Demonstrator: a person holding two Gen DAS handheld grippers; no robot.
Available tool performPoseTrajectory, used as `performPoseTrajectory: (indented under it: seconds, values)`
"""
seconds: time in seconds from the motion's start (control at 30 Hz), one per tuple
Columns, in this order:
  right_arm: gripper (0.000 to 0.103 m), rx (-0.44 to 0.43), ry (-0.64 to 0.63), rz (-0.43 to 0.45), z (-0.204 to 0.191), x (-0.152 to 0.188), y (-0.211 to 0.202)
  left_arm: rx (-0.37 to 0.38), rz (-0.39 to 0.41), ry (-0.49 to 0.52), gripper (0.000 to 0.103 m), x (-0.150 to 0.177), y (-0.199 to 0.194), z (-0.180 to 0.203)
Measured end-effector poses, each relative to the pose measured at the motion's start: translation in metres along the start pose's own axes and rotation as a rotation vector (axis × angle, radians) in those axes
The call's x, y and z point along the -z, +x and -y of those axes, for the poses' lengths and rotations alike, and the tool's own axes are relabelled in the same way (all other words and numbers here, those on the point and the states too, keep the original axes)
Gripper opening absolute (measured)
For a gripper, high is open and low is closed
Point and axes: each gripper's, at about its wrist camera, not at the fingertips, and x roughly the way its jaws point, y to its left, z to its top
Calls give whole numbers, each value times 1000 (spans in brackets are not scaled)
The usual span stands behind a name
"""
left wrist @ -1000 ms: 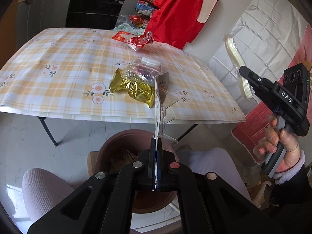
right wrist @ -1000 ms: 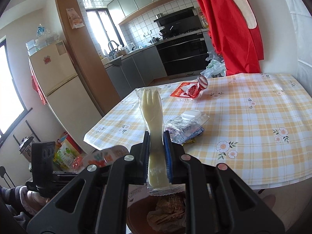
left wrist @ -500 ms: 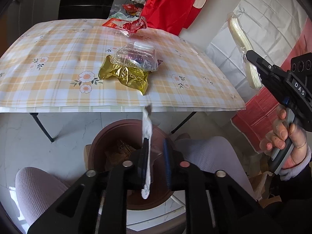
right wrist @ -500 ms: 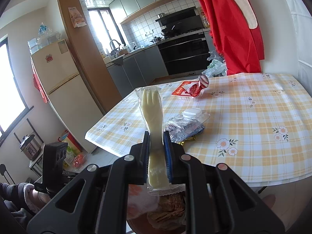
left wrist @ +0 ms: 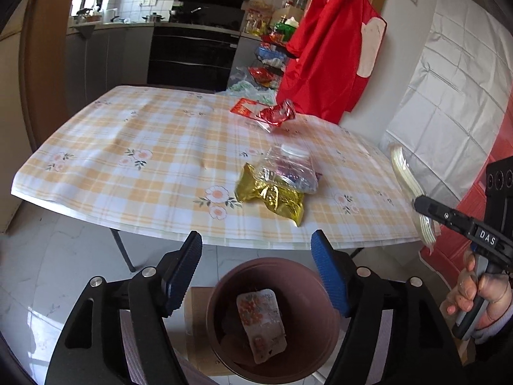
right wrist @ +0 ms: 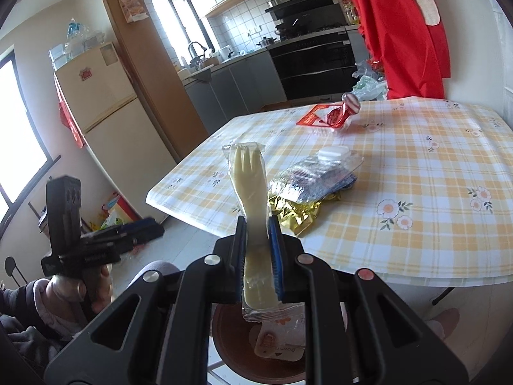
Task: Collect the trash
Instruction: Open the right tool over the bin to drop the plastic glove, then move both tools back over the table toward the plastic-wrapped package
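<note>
My left gripper (left wrist: pixel 256 266) is open and empty above a brown bin (left wrist: pixel 272 317) on the floor; a flat snack wrapper (left wrist: pixel 261 324) lies inside the bin. My right gripper (right wrist: pixel 258 256) is shut on a wrapped plastic fork (right wrist: pixel 251 192), held upright over the bin (right wrist: pixel 256 346); the fork also shows in the left wrist view (left wrist: pixel 410 192). On the checked tablecloth (left wrist: pixel 144 166) lie a gold foil bag (left wrist: pixel 272 197), a clear plastic pack (left wrist: pixel 288 170) and a red wrapper (left wrist: pixel 269 114).
The table's near edge (left wrist: pixel 224 240) overhangs the bin. A red garment (left wrist: pixel 330 54) hangs at the far right. Kitchen counter and oven (left wrist: pixel 192 54) stand behind the table. A fridge (right wrist: pixel 105 112) stands left in the right wrist view.
My left gripper has opened and let go of the flat wrapper, which now lies in the bin; its view has tilted up. My right gripper still holds the fork, nearly still.
</note>
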Motion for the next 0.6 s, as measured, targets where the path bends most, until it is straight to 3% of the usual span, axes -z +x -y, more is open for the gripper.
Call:
performPoseTrajectory:
  seconds: [0.13,0.27,0.33,0.4,0.6]
  values:
    - [19,-13,-13,-34,-7,3,9,-52,38,-18,78,-2,-8,-11]
    - [31,-30,-25,-52,-12,5,14,-90,58,-35,86,-2,-12,-19]
    - [43,-26,-33,-55,-14,5,15,-102,62,-37,88,-1,-13,-22]
    - [46,-17,-37,-57,-15,5,16,-114,63,-38,89,0,-14,-24]
    - [82,52,-12,-48,-7,4,16,-156,52,-38,92,2,-12,-26]
